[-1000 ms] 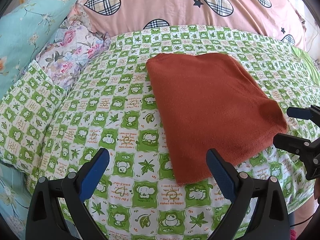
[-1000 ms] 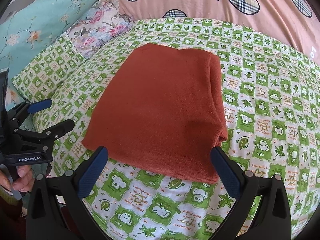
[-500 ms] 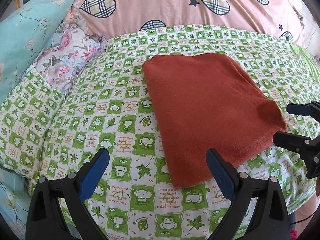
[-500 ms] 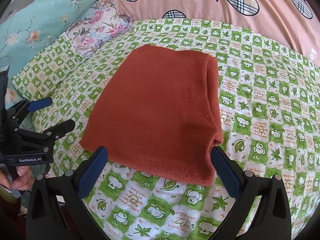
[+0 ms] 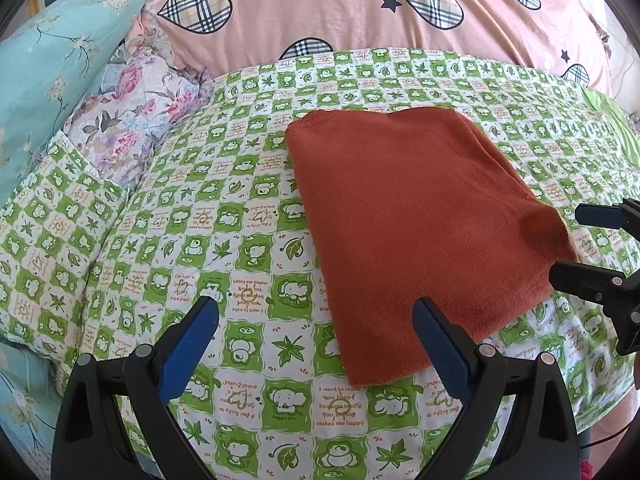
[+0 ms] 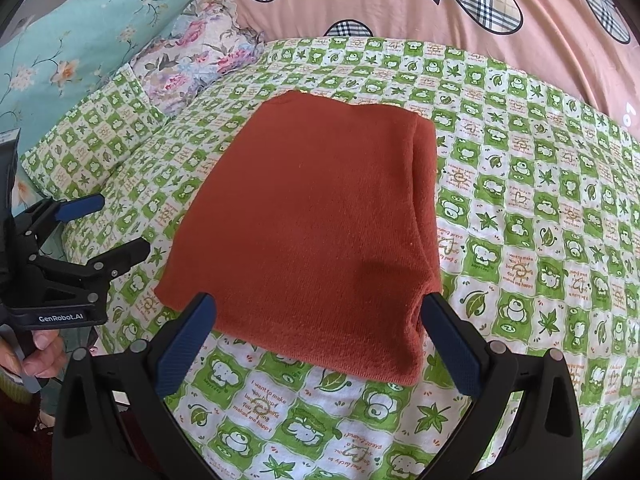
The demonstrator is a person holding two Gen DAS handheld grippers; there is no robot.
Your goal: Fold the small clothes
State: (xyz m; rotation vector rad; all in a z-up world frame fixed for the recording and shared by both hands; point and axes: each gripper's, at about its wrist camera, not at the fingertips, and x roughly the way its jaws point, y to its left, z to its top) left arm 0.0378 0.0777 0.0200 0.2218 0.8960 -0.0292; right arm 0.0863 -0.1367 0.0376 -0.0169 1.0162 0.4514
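A folded rust-red knit garment (image 6: pixel 316 224) is seen just ahead of the wide-open, empty right tool (image 6: pixel 320 320); the left tool (image 5: pixel 316 328) is likewise spread, empty.

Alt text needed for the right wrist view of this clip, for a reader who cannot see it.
A rust-red garment, folded into a rough rectangle, lies flat on a green-and-white checked bedsheet. The open right gripper points at its near edge, gripping nothing. The open left gripper is at the left edge, clear of the cloth, and patterned pillows lie behind.

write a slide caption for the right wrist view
Right gripper, jaws open, poised at the near edge of a folded rust-orange garment on a green checked bedsheet.
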